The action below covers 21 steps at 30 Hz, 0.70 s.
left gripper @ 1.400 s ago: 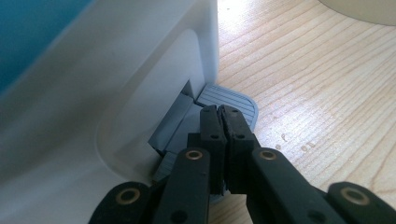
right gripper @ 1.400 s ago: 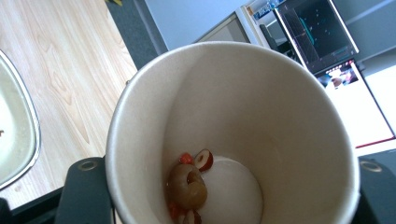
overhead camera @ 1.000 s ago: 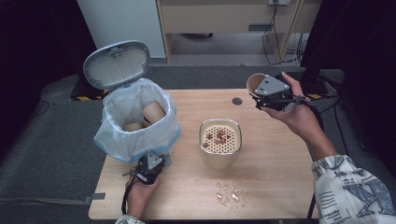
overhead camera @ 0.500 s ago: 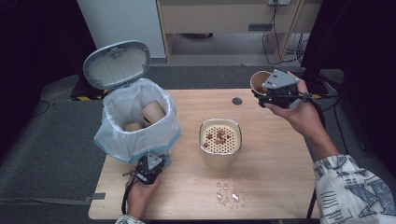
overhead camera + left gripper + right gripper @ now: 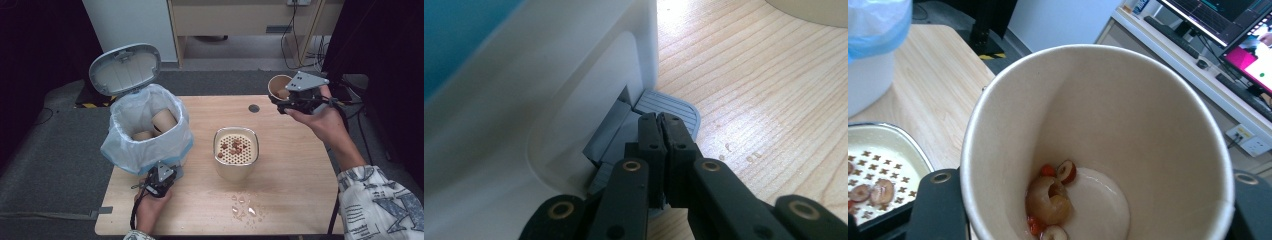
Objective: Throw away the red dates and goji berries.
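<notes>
Paper cup, light and thin-walled with fruit scraps inside, sat pinched in the right claw above the desk's far right corner, best gripped gently mid-wall, while the left claw, shut and empty, pressed the bin pedal.

1. The paper cup, clamped in the right gripper, was shifted slightly toward the table's far right corner.
2. The cup's mouth was turned a little more toward the camera.
</notes>
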Each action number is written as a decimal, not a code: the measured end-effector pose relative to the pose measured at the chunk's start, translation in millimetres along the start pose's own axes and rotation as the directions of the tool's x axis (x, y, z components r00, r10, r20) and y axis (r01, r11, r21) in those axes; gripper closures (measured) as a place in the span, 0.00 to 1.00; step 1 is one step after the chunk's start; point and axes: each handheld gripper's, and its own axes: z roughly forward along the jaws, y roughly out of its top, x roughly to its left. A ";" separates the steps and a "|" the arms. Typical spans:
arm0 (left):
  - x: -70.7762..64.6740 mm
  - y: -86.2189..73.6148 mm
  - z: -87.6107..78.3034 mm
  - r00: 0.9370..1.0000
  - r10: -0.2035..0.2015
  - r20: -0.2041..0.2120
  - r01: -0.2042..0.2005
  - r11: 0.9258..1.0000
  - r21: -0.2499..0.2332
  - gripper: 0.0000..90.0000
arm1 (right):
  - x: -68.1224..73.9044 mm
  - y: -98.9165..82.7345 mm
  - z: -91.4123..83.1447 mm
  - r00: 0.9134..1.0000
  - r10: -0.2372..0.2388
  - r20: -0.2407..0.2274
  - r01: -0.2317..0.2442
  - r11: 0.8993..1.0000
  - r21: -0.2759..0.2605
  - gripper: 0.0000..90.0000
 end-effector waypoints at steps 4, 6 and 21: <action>0.0 0.0 0.0 1.000 0.000 0.000 0.000 1.000 0.000 0.97 | -0.6 1.7 -0.9 0.999 0.023 -0.022 -0.023 1.000 -0.016 0.36; 0.0 0.0 0.0 1.000 -0.001 0.000 0.001 1.000 0.000 0.97 | -1.5 2.9 -1.6 0.999 0.036 -0.033 -0.037 0.999 -0.025 0.36; 0.1 0.0 0.0 1.000 0.000 0.001 0.000 1.000 0.000 0.97 | -0.9 13.2 -2.2 0.994 0.072 -0.087 -0.077 0.996 -0.050 0.35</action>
